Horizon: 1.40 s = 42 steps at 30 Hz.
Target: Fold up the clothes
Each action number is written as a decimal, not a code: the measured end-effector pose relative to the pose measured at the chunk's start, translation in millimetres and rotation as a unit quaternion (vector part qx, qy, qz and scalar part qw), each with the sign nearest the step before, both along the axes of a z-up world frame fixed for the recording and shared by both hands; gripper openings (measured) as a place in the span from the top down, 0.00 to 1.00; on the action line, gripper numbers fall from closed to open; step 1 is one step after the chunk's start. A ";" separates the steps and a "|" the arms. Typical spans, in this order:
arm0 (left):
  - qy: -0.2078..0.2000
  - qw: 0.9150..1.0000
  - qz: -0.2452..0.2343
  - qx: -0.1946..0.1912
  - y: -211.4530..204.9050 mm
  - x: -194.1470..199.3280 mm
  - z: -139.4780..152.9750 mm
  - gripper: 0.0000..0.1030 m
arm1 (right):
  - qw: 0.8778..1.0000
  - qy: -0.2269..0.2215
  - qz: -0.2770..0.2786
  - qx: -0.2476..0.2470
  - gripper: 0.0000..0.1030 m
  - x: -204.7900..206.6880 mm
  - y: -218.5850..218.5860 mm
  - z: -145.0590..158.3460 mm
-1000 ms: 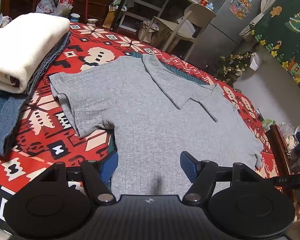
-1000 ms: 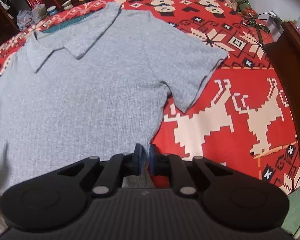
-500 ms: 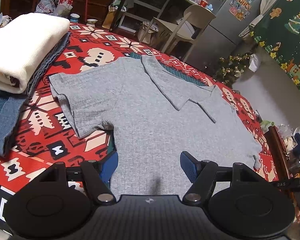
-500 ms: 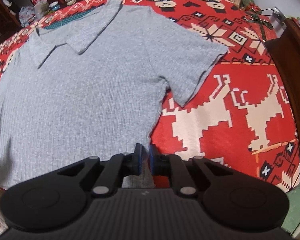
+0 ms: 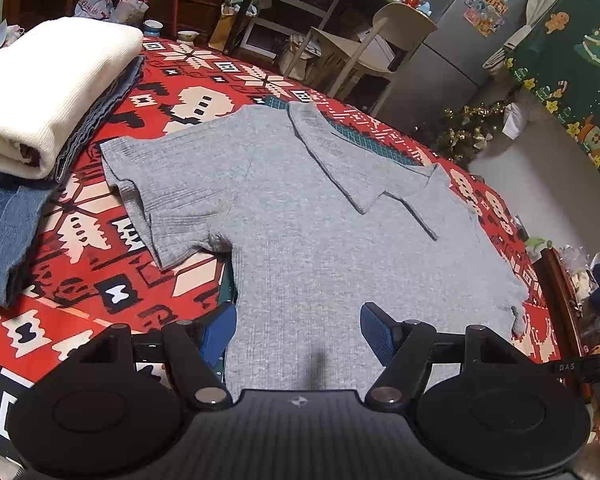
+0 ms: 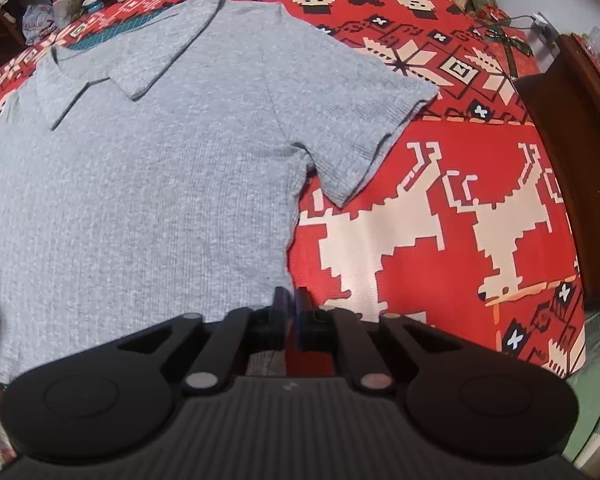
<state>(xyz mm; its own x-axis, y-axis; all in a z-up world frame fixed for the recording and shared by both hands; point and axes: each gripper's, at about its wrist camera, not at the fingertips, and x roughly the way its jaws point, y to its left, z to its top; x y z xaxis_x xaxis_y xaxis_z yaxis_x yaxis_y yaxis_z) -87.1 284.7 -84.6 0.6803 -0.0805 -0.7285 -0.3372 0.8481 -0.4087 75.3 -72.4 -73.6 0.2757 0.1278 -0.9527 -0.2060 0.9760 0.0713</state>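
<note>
Flat on the red patterned tablecloth (image 6: 440, 240), the grey polo shirt (image 5: 320, 220) lies between the left gripper's (image 5: 298, 330) wide fingers, while the right gripper's (image 6: 291, 308) narrow jaws are opening, nothing visibly pinched between them.

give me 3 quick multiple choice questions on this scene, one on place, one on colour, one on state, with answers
1. In the left wrist view, where does the folded cream garment lie?
A. on the collared shirt
B. to the shirt's left, on a stack
C. on the floor

2. What colour is the shirt?
A. grey
B. green
C. black

3. How does the shirt lie?
A. folded in half
B. rolled up
C. spread flat, both sleeves out

Answers: B, it tops a pile beside one sleeve; A, it is a grey ribbed knit; C, both sleeves lie open on the red patterned cloth.
</note>
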 end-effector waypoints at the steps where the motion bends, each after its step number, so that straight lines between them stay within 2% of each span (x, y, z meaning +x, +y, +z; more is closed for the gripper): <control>1: 0.000 1.000 0.000 -0.001 0.3 0.1 -0.1 0.34 | 1.000 -0.001 -0.001 0.004 0.88 0.3 -2.0 3.2; 5: 0.008 1.000 -0.004 0.001 -0.8 3.1 -2.4 0.34 | 1.000 -0.011 0.017 0.003 0.88 2.2 -4.7 20.5; 9: 0.015 1.000 -0.015 0.005 -4.0 5.6 -3.4 0.34 | 0.997 -0.033 0.070 0.006 0.88 4.8 -0.1 39.5; 13: 0.016 0.998 -0.052 0.024 -14.6 11.7 3.1 0.36 | 0.988 -0.060 0.142 -0.002 0.79 -0.4 15.4 53.2; 17: -0.008 0.990 -0.115 0.081 -36.9 18.2 24.7 0.36 | 0.970 -0.083 0.228 -0.007 0.79 -16.4 36.0 65.9; 20: -0.007 0.975 -0.189 0.118 -55.3 26.1 40.9 0.39 | 0.944 -0.100 0.315 0.001 0.79 -35.2 53.3 76.7; 22: -0.011 0.956 -0.251 0.154 -70.3 27.4 50.9 0.40 | 0.919 -0.109 0.379 -0.003 0.79 -50.0 66.4 80.4; 23: -0.017 0.942 -0.277 0.186 -78.8 24.7 54.4 0.43 | 0.908 -0.111 0.403 -0.006 0.79 -56.6 72.4 81.1; 26: -0.031 0.885 -0.363 0.291 -105.0 13.1 55.9 0.48 | 0.880 -0.109 0.462 -0.023 0.79 -73.5 89.8 75.8; 28: -0.024 0.853 -0.418 0.311 -113.2 6.8 50.2 0.49 | 0.862 -0.104 0.495 -0.031 0.79 -83.8 98.9 69.8; 33: -0.003 0.803 -0.498 0.328 -129.6 -5.4 34.7 0.51 | 0.820 -0.092 0.562 -0.050 0.79 -105.7 112.2 53.1; 39: 0.006 0.736 -0.558 0.384 -147.9 -28.3 12.0 0.51 | 0.782 -0.080 0.615 -0.062 0.77 -121.5 112.8 36.4; 41: 0.011 0.728 -0.570 0.381 -149.2 -32.6 6.0 0.51 | 0.772 -0.076 0.628 -0.068 0.74 -125.7 112.1 30.3; 42: 0.012 0.727 -0.573 0.377 -149.1 -32.8 3.6 0.51 | 0.767 -0.075 0.633 -0.072 0.73 -127.6 111.9 26.9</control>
